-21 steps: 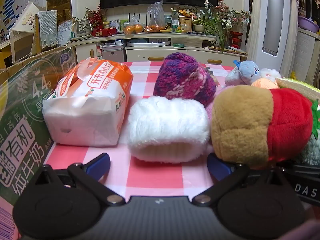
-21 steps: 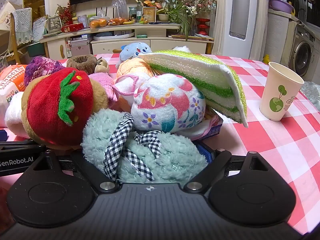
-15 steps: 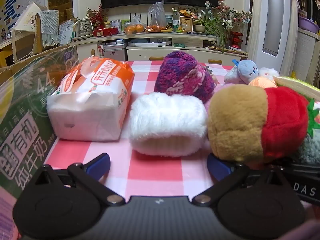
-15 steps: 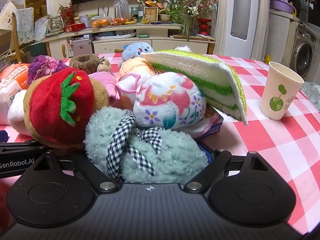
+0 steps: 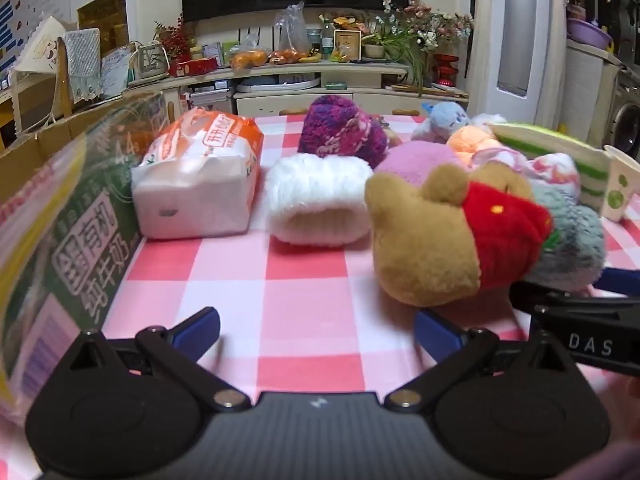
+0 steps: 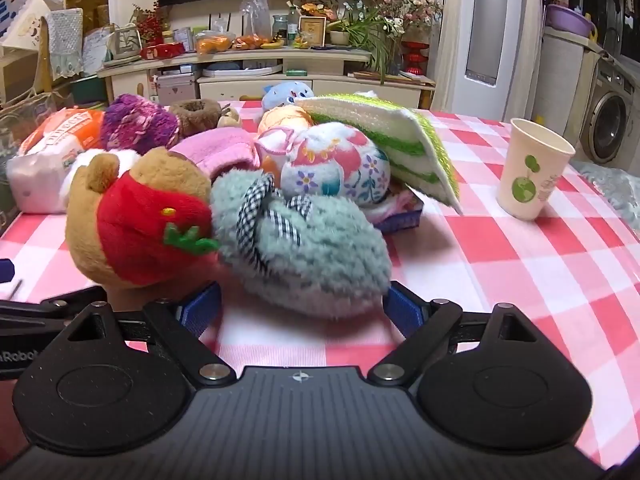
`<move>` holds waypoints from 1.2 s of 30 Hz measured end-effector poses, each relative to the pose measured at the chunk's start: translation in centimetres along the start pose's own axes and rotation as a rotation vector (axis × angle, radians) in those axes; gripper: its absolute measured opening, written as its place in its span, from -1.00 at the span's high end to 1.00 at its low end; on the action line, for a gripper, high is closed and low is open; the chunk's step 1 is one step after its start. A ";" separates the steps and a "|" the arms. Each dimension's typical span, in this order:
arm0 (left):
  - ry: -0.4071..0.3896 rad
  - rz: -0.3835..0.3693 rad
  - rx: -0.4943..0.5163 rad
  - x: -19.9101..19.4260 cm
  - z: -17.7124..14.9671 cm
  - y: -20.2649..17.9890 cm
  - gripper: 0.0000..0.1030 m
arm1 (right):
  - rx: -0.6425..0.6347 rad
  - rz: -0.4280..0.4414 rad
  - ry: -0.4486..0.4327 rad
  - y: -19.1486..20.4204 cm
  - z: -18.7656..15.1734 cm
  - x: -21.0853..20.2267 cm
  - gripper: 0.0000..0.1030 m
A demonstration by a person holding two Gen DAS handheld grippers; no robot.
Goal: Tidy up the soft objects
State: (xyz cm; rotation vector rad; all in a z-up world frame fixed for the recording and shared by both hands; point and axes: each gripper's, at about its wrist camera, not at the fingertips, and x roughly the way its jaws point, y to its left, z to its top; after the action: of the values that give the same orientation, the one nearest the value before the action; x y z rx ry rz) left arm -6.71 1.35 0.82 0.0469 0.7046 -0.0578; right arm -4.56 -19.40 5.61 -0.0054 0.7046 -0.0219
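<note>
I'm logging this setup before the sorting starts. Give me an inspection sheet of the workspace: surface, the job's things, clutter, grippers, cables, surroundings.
Surface: table under a red, pink and white checked cloth.
Job's things: brown plush bear with red strawberry hood; grey-green fuzzy plush with checked ribbon; white furry cuff; purple knitted hat; floral stuffed toy; green and white layered sponge cloth, tilted on the pile.
Clutter: white paper cup with green print, upright; orange and white tissue pack; green printed cardboard box at the left edge.
Grippers: left gripper open over bare cloth; right gripper open, near the fuzzy plush.
Cables: nothing seen.
Surroundings: cluttered sideboard, washing machine.
</note>
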 end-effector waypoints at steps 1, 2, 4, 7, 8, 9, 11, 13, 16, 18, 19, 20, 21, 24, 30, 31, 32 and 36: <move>-0.007 -0.004 0.005 -0.5 -0.3 0.0 -0.99 | 0.005 0.002 0.006 -0.1 0.0 -0.1 -1.00; -0.010 -0.008 0.006 -1.0 -0.4 0.2 -0.99 | 0.009 0.002 0.006 -0.1 -0.4 -0.4 -1.00; -0.013 -0.015 0.005 -1.8 -0.3 0.6 -0.99 | 0.008 -0.001 -0.004 0.1 -0.7 -0.6 -1.00; -0.033 -0.021 0.004 -3.4 -0.5 0.8 -0.99 | -0.002 -0.021 -0.028 0.3 -0.8 -0.9 -1.00; -0.037 -0.022 0.004 -3.8 -0.4 1.0 -0.99 | -0.001 -0.023 -0.035 0.3 -0.8 -1.0 -1.00; -0.040 -0.021 0.004 -3.9 -0.3 0.9 -0.99 | 0.001 -0.022 -0.043 0.3 -1.0 -1.2 -1.00; -0.047 -0.023 0.003 -4.8 -0.1 1.3 -0.99 | 0.005 -0.018 -0.056 0.5 -1.2 -1.5 -1.00; -0.059 -0.031 -0.002 -5.6 0.0 1.8 -0.99 | 0.009 -0.013 -0.062 0.7 -1.2 -1.6 -1.00; -0.074 -0.037 -0.009 -7.2 0.5 2.6 -0.99 | 0.010 -0.011 -0.080 1.1 -1.2 -1.9 -1.00; -0.086 -0.035 -0.010 -8.2 0.8 3.1 -0.99 | 0.010 -0.002 -0.099 1.3 -1.3 -2.2 -1.00; -0.091 -0.034 -0.009 -8.7 0.9 3.4 -0.99 | 0.012 0.005 -0.109 1.4 -1.3 -2.4 -1.00; -0.095 -0.032 -0.005 -9.2 1.0 3.7 -0.99 | 0.015 0.014 -0.115 1.4 -1.4 -2.5 -1.00; -0.100 -0.030 -0.003 -9.7 1.0 4.0 -0.99 | 0.018 0.022 -0.118 1.5 -1.4 -2.5 -1.00; -0.107 -0.020 -0.004 -10.9 1.4 5.2 -0.99 | 0.012 0.042 -0.135 1.9 -1.6 -3.0 -1.00; -0.128 0.010 -0.041 -13.1 1.8 8.2 -0.99 | -0.029 0.081 -0.161 3.2 -1.6 -3.6 -1.00; -0.131 0.019 -0.045 -13.4 1.9 8.7 -0.99 | -0.037 0.092 -0.166 3.3 -1.6 -3.8 -1.00; -0.135 0.027 -0.049 -13.6 2.0 9.2 -0.99 | -0.047 0.102 -0.170 3.6 -1.8 -3.9 -1.00; -0.149 0.065 -0.062 -14.4 2.1 11.1 -0.99 | -0.081 0.142 -0.176 4.2 -1.6 -4.1 -1.00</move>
State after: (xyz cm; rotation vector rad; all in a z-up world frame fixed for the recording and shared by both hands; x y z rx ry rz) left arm -15.53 12.86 11.95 0.0056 0.5549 0.0228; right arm -8.61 -15.12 6.97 -0.0347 0.5284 0.1415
